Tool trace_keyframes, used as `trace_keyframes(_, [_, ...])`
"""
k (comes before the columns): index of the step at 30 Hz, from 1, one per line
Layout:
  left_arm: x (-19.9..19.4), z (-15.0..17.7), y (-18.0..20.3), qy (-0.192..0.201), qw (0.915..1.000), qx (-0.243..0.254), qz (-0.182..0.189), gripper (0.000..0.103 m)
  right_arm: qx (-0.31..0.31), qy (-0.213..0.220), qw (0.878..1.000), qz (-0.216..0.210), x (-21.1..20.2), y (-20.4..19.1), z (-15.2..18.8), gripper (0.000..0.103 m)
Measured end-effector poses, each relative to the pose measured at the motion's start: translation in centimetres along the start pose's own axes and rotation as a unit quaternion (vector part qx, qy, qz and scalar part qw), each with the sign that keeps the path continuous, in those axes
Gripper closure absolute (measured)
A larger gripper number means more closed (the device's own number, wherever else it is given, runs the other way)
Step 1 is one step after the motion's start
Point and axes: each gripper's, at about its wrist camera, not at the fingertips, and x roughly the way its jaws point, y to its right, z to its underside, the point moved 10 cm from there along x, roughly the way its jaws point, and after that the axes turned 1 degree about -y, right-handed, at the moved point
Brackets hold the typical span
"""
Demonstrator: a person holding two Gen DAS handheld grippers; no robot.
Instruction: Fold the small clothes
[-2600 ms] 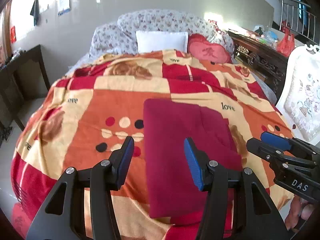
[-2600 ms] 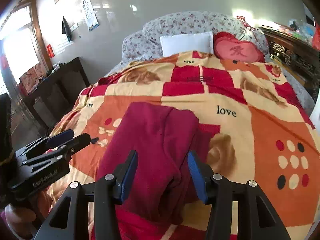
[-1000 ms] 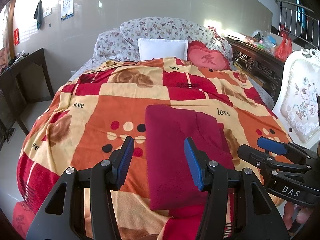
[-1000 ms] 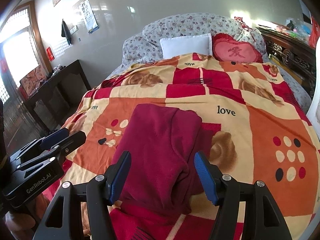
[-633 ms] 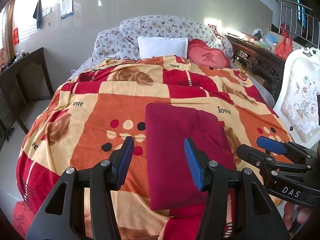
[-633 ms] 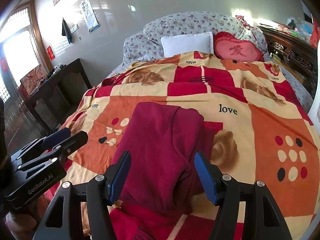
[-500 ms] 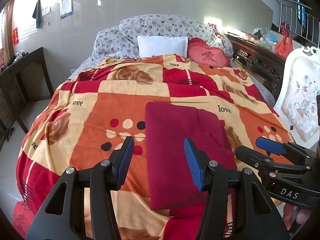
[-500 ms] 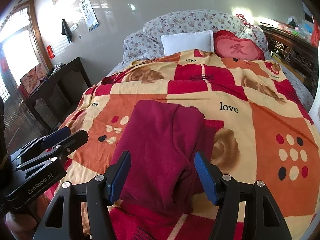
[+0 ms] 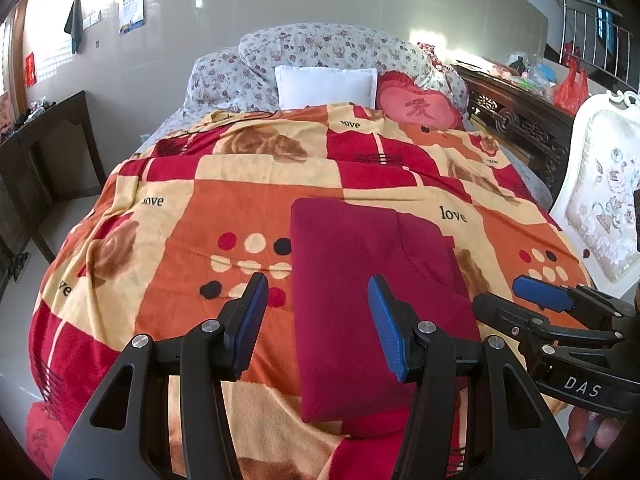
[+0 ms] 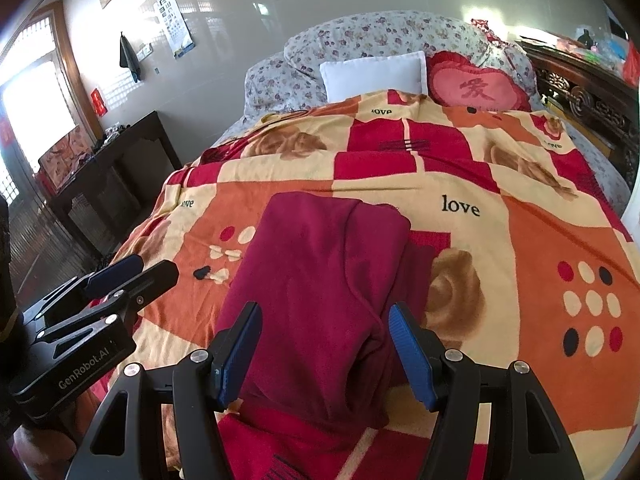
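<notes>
Left wrist view shows the left claw [image 9: 316, 320] hanging apart and empty over the near edge of the bed [image 9: 180, 240], where the maroon garment [image 9: 372, 280] lies as a flat, narrow rectangle on the blanket, likely so that its near hem is within easy reach. Right wrist view has the right claw [image 10: 326, 350] equally apart, gripping nothing, just above the garment's near end [image 10: 320, 300]; a loose fold bulges on its right side.
</notes>
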Motion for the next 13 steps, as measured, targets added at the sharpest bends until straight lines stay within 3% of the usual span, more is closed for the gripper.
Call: trace_keyframes(13, [2.3,0.8,-2.3,-0.028,0.9990,-0.033,-0.012,0.051,0.018,-0.016,1.000,0.007,1.7,1.9,0.5,0.039])
